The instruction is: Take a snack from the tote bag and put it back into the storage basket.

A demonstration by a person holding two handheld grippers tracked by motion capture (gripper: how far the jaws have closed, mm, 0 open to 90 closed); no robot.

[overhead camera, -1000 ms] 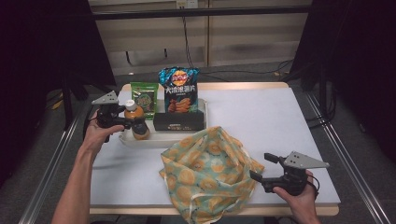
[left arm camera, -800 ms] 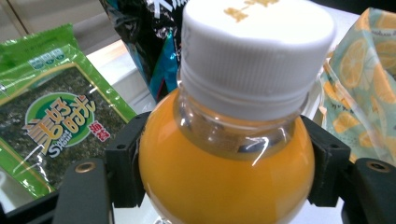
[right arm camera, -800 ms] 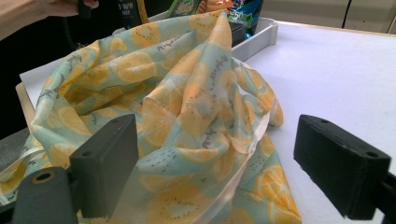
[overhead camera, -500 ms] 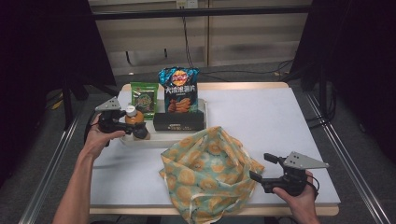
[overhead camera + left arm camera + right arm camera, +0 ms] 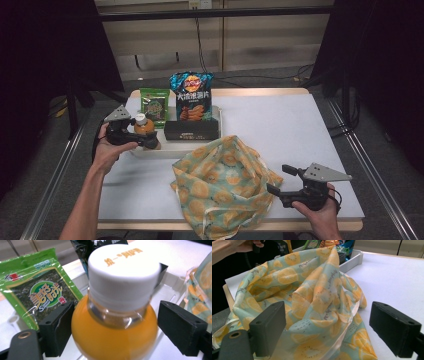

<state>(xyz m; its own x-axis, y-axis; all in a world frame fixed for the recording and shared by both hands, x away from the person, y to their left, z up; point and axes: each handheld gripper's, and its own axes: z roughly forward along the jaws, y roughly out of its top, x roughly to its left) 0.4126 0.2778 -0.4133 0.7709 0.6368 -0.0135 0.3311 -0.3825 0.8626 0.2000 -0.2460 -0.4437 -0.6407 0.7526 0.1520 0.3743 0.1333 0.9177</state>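
high view: 1 juice bottle [image 5: 143, 127] btwn left gripper [image 5: 148, 140] jaws, 2 snack bags [image 5: 191, 96], right gripper [image 5: 280, 181] jaws wide by 1 cloth bag [image 5: 222, 182]

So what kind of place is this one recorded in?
Probably a lab or studio set up for recording, not a home. The white table stands between black curtains, cables trail on the floor behind it, and snacks sit staged in a tray beside a cloth bag.
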